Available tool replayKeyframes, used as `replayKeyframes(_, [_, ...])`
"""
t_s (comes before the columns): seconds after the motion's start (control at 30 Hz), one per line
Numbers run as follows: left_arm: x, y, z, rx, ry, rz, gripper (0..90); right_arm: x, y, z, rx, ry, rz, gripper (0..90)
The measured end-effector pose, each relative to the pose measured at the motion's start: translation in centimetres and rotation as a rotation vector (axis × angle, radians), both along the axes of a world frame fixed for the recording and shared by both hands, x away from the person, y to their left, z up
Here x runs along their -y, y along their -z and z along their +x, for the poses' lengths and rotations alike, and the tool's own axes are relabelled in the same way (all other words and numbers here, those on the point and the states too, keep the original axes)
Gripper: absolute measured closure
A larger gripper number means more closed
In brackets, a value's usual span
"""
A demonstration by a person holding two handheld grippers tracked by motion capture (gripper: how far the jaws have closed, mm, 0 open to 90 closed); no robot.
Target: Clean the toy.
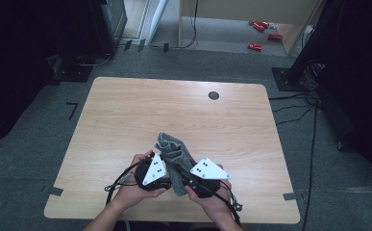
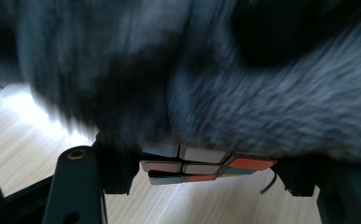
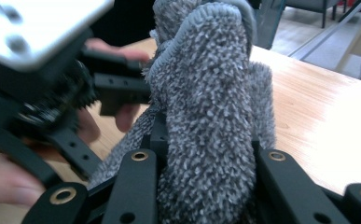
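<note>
Near the table's front edge, two hands hold my grippers facing each other. A colour-tiled puzzle cube (image 2: 201, 167) sits between the jaws of my left gripper (image 2: 192, 173), which is shut on it. A fluffy grey cloth (image 2: 262, 102) drapes over the cube's top and hides most of it. My right gripper (image 3: 206, 161) is shut on a thick fold of this cloth (image 3: 211, 93), which stands up between its jaws. In the high view the cloth (image 1: 174, 151) rises between the left gripper (image 1: 167, 175) and the right gripper (image 1: 184, 177).
The wooden table (image 1: 126, 110) has a round black cable port (image 1: 214, 95) at its far side. Black cables trail from both grippers over the front edge. Red objects (image 1: 260, 26) lie on the floor beyond the table, and a dark stand (image 1: 289, 77) is at the right.
</note>
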State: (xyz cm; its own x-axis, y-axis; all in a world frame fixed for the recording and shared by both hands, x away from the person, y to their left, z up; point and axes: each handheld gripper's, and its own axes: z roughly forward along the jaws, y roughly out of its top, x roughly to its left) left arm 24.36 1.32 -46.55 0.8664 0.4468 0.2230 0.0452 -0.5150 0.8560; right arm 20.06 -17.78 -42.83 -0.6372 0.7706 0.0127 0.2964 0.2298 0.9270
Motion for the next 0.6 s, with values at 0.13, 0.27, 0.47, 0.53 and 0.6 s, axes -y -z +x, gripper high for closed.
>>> replayKeyframes(0.13, [-0.6, 0.2, 0.4, -0.028, 0.009, -0.021, 34.6, 1.2, 0.5, 0.8, -0.008, 0.065, 0.002, 70.1])
replayKeyframes(0.27, [-1.3, -0.3, 0.8, -0.033, -0.002, -0.063, 34.6, 3.7, 0.9, 2.0, -0.055, 0.187, 0.024, 70.0])
replayKeyframes(0.47, [-1.0, -0.1, 0.7, -0.028, 0.004, -0.05, 34.7, 2.4, -0.7, 0.4, 0.005, 0.045, 0.106, 69.4])
replayKeyframes(0.53, [-1.0, -0.3, 0.5, -0.037, 0.026, -0.072, 34.6, 1.1, -0.7, -0.1, 0.022, -0.01, 0.069, 68.9])
replayKeyframes(0.6, [-1.1, -0.5, 0.4, -0.041, 0.033, -0.075, 34.7, 0.5, -0.3, -0.2, 0.044, 0.0, 0.022, 68.8])
